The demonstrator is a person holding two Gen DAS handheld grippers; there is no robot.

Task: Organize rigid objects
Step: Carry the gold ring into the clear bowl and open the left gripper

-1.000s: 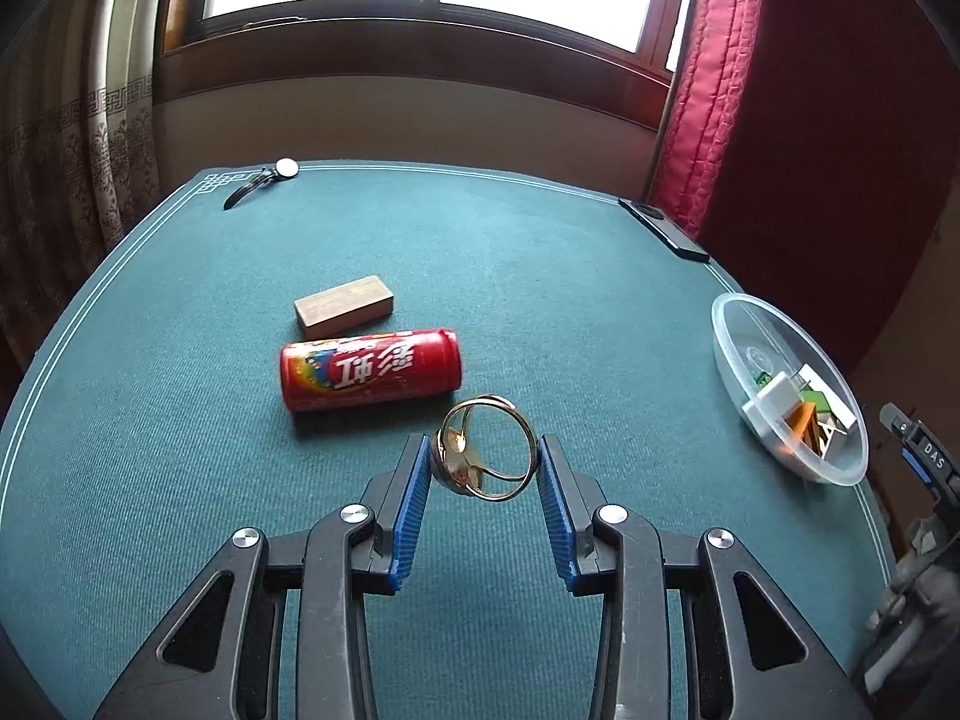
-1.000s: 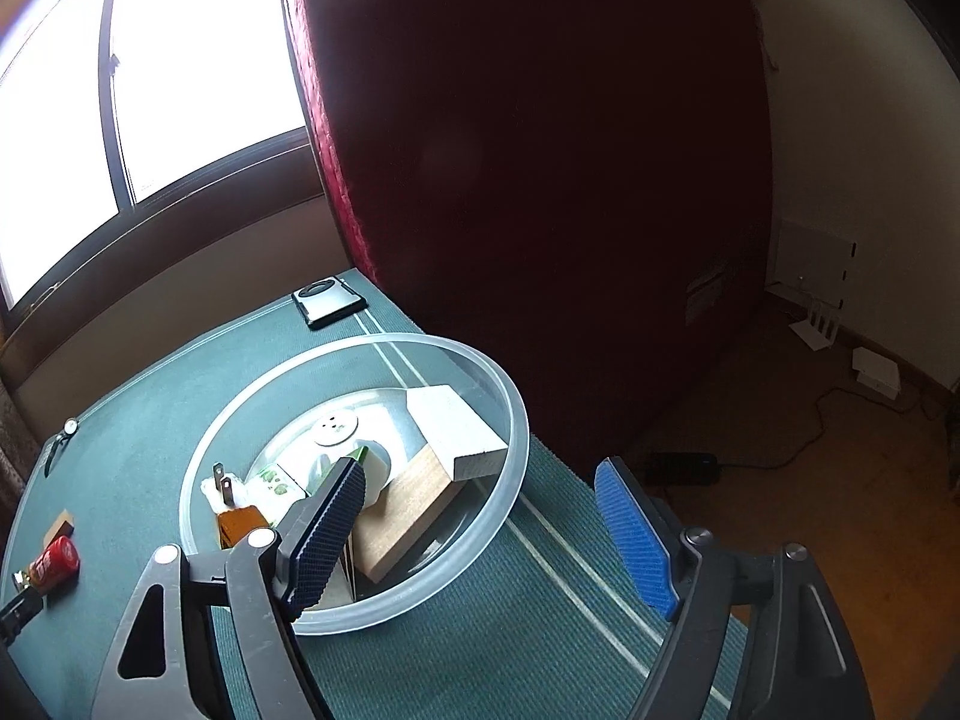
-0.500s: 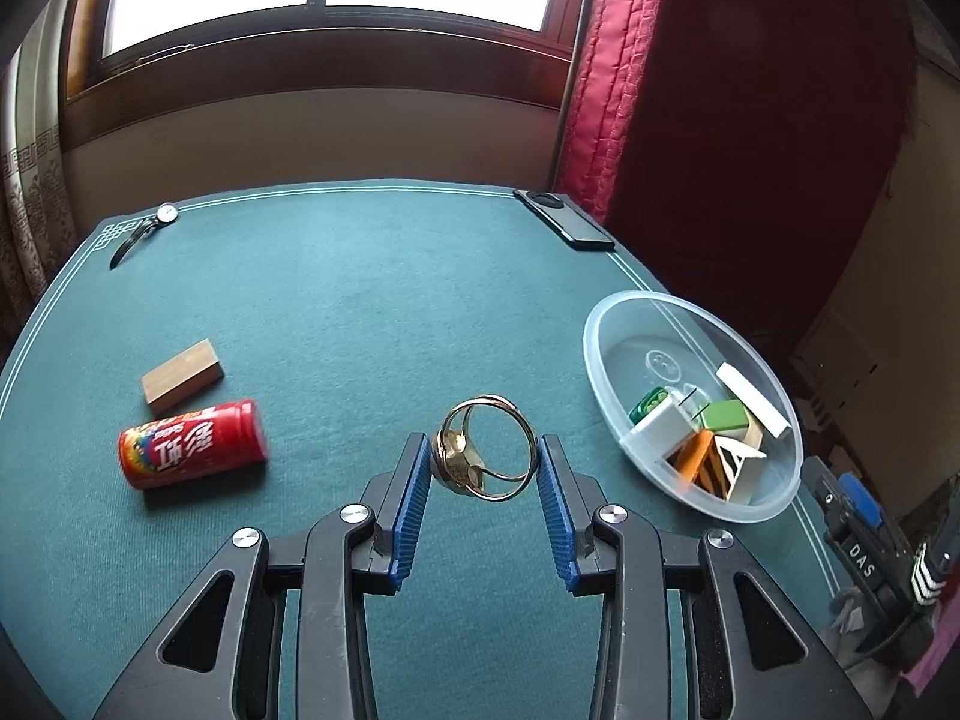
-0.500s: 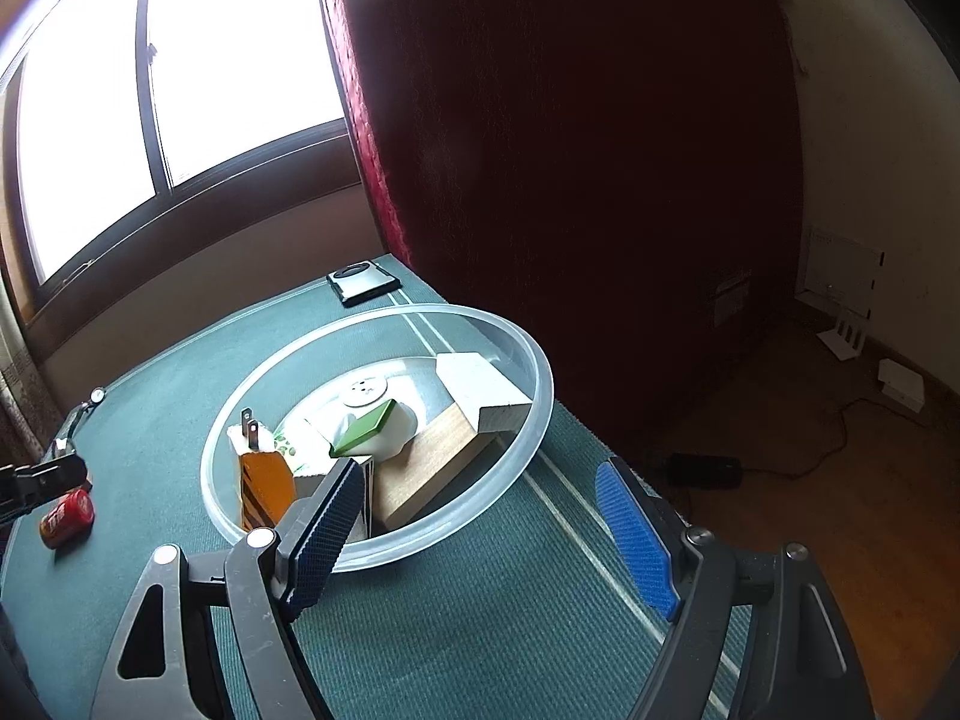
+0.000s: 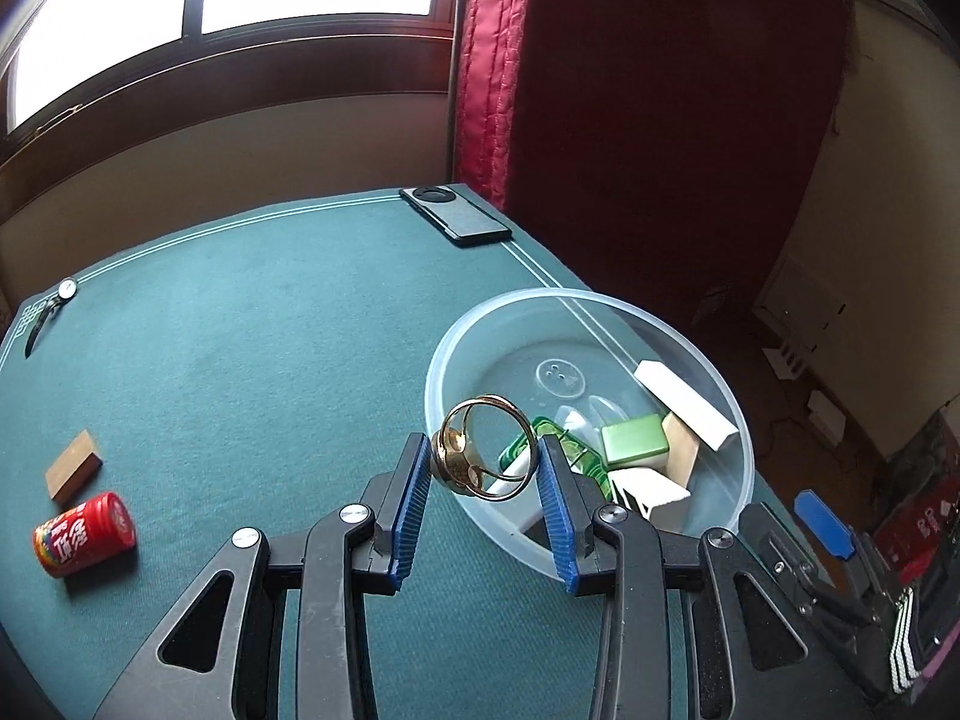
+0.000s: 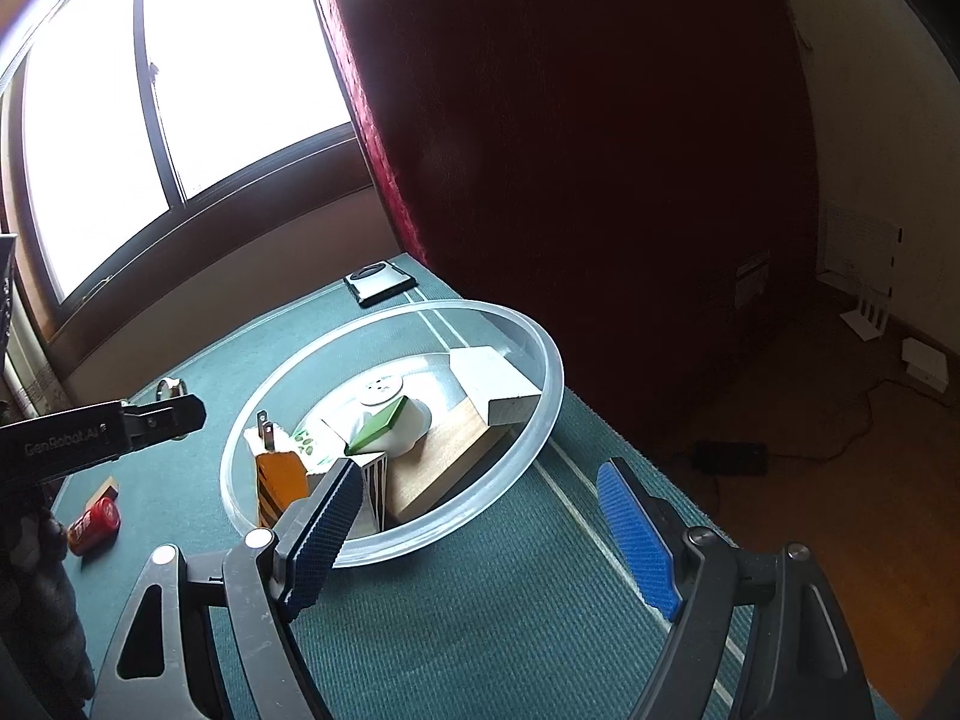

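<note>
Gold-coloured metal rings (image 5: 483, 447), joined into a small gyroscope-like toy, are being gripped between the blue pads of the left gripper (image 5: 485, 480), whose jaws are being kept narrow around them. The toy is being held in the air over the near rim of the round clear plastic bowl (image 5: 741, 438), which is sitting on the green felt table (image 5: 270, 360). Inside the bowl, a white block (image 5: 687, 399), a green box (image 5: 635, 441) and a wooden block (image 6: 447, 465) are lying together. The right gripper (image 6: 480, 531) is being held wide open just beside the bowl, with nothing between its pads. Well apart from the bowl, to its left, a red drink can (image 5: 84, 534) is lying on its side beside a small brown wooden block (image 5: 72, 471).
</note>
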